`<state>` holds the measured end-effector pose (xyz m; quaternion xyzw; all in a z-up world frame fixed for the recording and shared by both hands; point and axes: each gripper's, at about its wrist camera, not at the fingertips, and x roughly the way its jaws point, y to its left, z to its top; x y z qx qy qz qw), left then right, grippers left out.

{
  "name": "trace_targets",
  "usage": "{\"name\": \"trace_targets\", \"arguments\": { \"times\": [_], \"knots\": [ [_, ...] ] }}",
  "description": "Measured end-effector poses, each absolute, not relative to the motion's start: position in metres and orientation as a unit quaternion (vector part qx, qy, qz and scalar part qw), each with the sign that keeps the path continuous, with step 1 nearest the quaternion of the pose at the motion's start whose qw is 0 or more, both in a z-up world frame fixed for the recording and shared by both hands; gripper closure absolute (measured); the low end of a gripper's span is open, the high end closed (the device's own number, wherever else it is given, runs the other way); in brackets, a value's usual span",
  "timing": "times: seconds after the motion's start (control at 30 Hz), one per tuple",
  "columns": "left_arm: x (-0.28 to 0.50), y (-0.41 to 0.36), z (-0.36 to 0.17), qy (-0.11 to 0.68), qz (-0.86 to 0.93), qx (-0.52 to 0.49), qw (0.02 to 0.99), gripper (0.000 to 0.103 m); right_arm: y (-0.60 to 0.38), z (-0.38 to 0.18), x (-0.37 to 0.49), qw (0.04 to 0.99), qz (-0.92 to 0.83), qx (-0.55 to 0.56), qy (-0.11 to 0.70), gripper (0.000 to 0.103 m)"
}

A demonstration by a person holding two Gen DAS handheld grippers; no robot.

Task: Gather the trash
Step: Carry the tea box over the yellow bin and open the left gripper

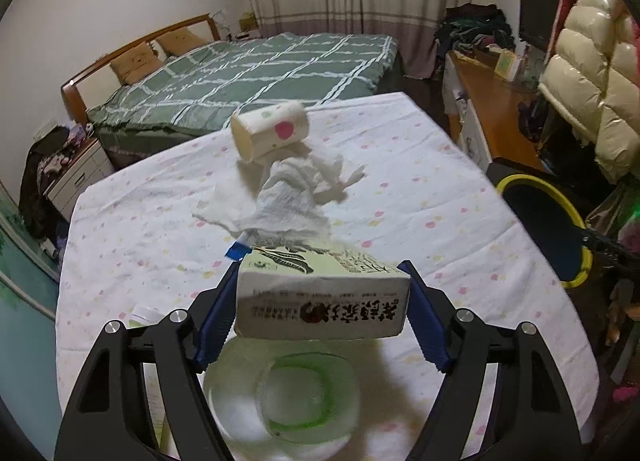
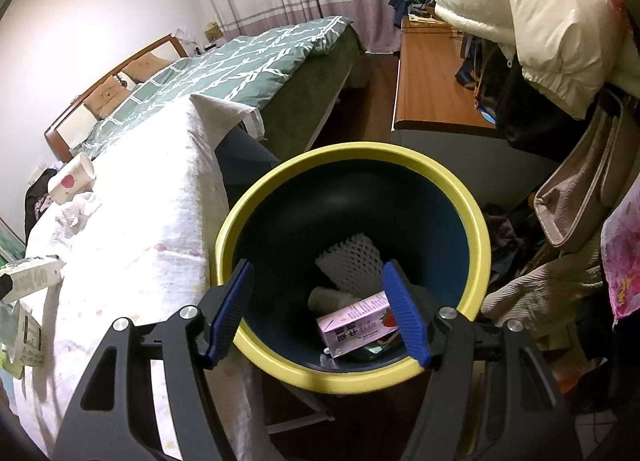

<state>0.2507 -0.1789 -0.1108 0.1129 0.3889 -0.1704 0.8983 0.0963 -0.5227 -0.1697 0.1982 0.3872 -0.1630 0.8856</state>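
Observation:
My left gripper [image 1: 323, 301] is shut on a white and green carton [image 1: 320, 297] and holds it above the table. The carton also shows in the right wrist view [image 2: 30, 277]. Beyond it lie a crumpled white tissue [image 1: 288, 201] and a tipped paper cup [image 1: 268, 133] with a pink spot. My right gripper [image 2: 320, 309] is open and empty over the yellow-rimmed dark bin [image 2: 476, 221]. Inside the bin lie a pink milk carton [image 2: 356, 323], a white foam net [image 2: 352, 265] and a pale bottle [image 2: 328, 299].
A glass bowl with a green rim [image 1: 304, 397] sits under the held carton. The table has a white dotted cloth [image 1: 440, 221]. The bin stands at the table's right edge [image 1: 552, 221]. A green bed [image 1: 260, 73] lies behind, a wooden desk [image 2: 428, 85] to the right.

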Motion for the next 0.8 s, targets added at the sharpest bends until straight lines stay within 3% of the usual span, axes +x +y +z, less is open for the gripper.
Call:
{"name": "trace_targets", "arguments": {
  "times": [0.8],
  "knots": [
    [0.190, -0.267, -0.069, 0.340, -0.315, 0.129, 0.877, 0.029, -0.530, -0.134, 0.055, 0.902, -0.180, 0.193, 0.342, 0.039]
  ]
}}
